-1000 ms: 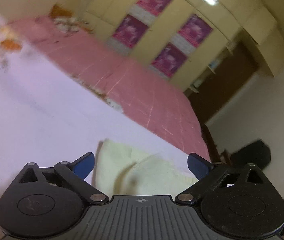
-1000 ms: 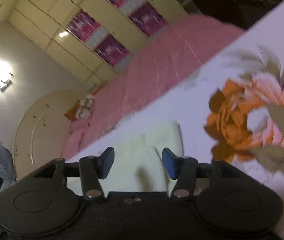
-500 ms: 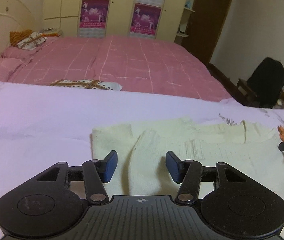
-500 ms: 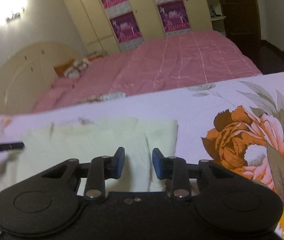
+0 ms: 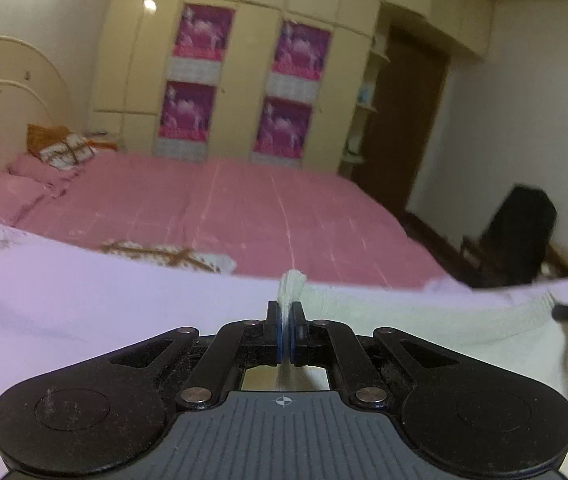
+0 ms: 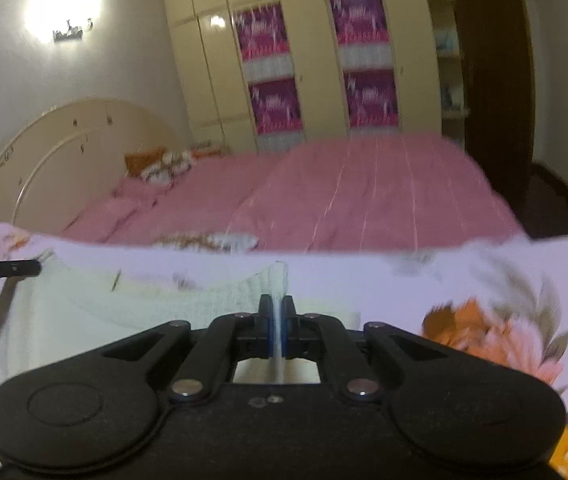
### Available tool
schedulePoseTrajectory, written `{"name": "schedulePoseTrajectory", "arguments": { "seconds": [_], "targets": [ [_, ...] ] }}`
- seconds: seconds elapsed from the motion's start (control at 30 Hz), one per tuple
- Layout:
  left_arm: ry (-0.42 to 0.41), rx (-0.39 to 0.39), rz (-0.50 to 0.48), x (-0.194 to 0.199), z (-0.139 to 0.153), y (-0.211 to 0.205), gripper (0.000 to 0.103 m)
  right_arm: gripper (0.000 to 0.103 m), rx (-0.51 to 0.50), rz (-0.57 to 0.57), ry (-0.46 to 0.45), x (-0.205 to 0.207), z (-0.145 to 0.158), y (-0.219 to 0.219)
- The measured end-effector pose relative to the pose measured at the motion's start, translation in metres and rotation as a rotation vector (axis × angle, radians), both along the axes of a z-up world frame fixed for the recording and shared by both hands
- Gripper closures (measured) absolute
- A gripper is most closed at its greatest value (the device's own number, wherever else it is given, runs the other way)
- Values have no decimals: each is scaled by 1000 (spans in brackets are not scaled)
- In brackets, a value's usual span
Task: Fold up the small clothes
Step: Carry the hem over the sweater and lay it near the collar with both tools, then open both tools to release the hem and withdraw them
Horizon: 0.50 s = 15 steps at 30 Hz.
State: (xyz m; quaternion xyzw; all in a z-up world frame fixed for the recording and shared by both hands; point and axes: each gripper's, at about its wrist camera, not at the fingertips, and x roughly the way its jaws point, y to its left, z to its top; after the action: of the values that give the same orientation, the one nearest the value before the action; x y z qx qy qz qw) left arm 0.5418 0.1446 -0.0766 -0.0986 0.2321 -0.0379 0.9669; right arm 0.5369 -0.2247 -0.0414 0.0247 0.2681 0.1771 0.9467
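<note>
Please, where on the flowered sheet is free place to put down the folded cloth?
Free: the plain lilac sheet left of the cream garment, up to the patterned cloth at its far edge. Also the orange-flower area right of the garment. Crowded: the middle, where both tools pinch the garment.

This is a bedroom in a home. A wide bed (image 5: 244, 216) under a pink checked cover fills the middle of both views, with a curved cream headboard (image 6: 64, 152) at 9 o'clock and pillows (image 5: 60, 148) heaped against it. Behind the bed, at 12 o'clock, stands a tall cream wardrobe (image 5: 244, 60) whose doors carry four magenta posters (image 5: 200, 32). A dark wooden door (image 5: 403, 120) sits at 2 o'clock beside small shelves. A wall lamp (image 6: 66, 34) glows at 10 o'clock in the right view. A lilac flowered sheet (image 6: 463, 280) spreads across the foreground, and a dark chair (image 5: 519, 236) stands at 3 o'clock.
</note>
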Motion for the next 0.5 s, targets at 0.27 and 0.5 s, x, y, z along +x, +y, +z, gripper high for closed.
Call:
{"name": "schedulePoseTrajectory", "arguments": {
  "seconds": [0.27, 0.5],
  "targets": [
    [160, 81, 46, 33, -23, -14, 100, 99, -6, -59, 84, 37, -22, 2],
    [185, 102, 66, 31, -29, -13, 60, 97, -61, -76, 156, 43, -51, 5]
  ]
}}
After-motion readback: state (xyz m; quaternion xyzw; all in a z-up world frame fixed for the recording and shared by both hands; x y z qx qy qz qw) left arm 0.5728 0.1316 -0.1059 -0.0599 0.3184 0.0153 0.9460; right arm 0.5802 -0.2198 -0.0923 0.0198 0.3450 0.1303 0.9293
